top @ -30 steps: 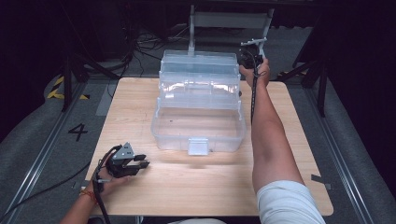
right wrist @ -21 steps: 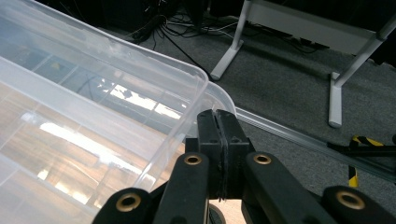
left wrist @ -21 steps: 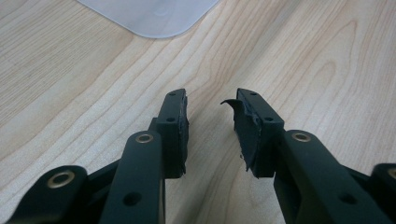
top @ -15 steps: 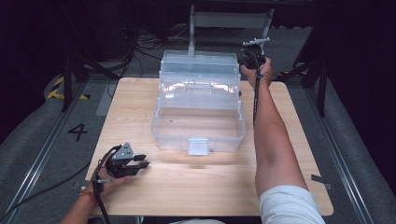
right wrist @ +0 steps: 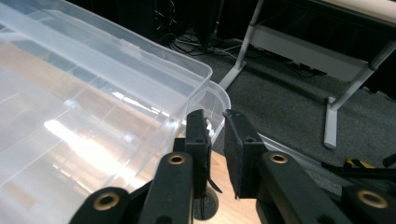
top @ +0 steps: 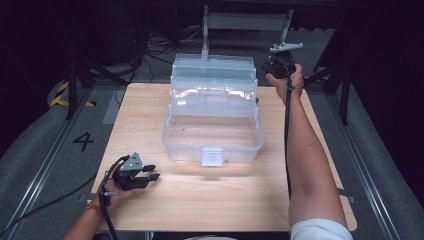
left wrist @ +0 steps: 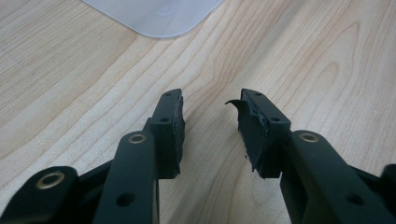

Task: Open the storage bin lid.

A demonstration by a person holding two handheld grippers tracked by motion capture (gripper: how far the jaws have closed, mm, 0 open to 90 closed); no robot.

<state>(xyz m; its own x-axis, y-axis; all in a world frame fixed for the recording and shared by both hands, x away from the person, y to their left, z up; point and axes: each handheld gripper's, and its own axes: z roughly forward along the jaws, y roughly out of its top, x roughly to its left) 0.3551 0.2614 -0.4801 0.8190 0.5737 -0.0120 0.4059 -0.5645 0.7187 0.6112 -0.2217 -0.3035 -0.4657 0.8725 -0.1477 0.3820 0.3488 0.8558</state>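
Right gripper (top: pixel 274 66) at far right corner of clear plastic tiered box (top: pixel 214 112), jaws just opening, nothing between; left gripper (top: pixel 151 173) near box front, jaws apart, empty

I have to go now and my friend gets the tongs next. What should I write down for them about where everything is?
Left tongs: low over the near left of the wooden table, jaws apart, nothing between them.
Right tongs: raised at the far right corner of the clear plastic box. The jaws have just been opening a little; the gap is narrow and nothing is between them.
Box: mid-table, fanned open, its tiered trays stepped back toward the far edge, bottom tub looks empty, front latch facing the person.
Done: the box stands open and is let go.
Left: probably closing it again, or loading it; I can't tell which.
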